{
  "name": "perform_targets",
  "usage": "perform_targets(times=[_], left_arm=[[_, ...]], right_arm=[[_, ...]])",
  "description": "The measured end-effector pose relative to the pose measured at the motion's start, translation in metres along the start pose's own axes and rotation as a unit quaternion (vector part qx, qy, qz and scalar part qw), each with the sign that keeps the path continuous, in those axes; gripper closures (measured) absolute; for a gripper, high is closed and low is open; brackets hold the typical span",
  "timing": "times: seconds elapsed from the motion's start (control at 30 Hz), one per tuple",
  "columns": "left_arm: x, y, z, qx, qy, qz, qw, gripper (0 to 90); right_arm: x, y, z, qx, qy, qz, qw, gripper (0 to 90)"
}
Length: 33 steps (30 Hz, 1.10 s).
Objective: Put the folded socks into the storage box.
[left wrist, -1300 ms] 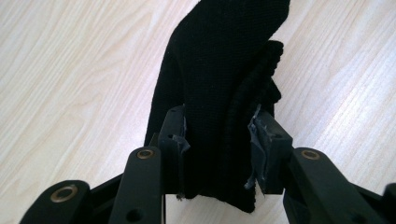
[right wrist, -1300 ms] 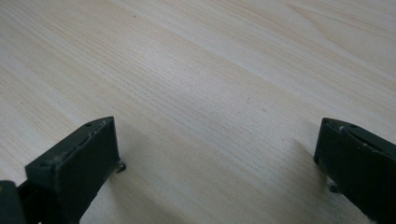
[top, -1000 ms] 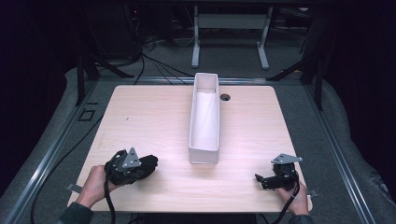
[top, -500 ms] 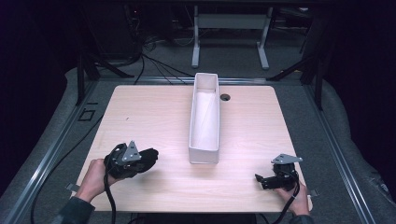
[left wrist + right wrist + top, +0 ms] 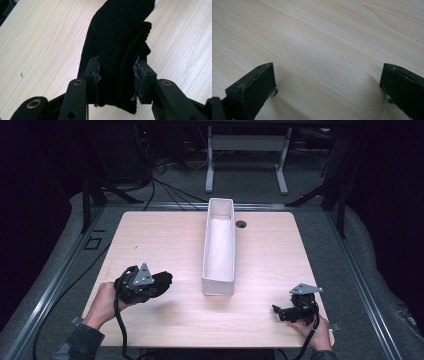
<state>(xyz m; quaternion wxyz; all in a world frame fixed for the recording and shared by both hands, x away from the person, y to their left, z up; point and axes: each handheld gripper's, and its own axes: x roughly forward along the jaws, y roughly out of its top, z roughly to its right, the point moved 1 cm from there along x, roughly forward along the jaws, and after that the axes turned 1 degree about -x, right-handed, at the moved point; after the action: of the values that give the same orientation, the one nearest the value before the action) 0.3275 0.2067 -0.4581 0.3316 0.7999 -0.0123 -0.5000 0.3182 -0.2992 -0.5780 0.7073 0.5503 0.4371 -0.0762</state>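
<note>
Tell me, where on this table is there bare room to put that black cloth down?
Bare wood lies left of the white bin, beyond the left gripper clamping the black cloth, and right of the bin, beyond the open right gripper. The table is crowded only at the bin.

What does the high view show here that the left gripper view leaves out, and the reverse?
High view: the long white bin standing mid-table, and the right tongs resting open near the front right corner. Left gripper view: the knit weave of the black fabric and the pads pressing it from both sides. Both: the left tongs shut on that fabric over the wooden table.
</note>
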Motion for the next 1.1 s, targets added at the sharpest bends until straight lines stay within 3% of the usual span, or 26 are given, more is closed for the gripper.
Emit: perform_targets(times=[1.1], left_arm=[[-0.01,0.043,-0.02,0.013,-0.003,0.031,0.9994,61.4]], right_arm=[[0.0,0.0,0.0,0.001,0.0,-0.001,1.0,0.0]])
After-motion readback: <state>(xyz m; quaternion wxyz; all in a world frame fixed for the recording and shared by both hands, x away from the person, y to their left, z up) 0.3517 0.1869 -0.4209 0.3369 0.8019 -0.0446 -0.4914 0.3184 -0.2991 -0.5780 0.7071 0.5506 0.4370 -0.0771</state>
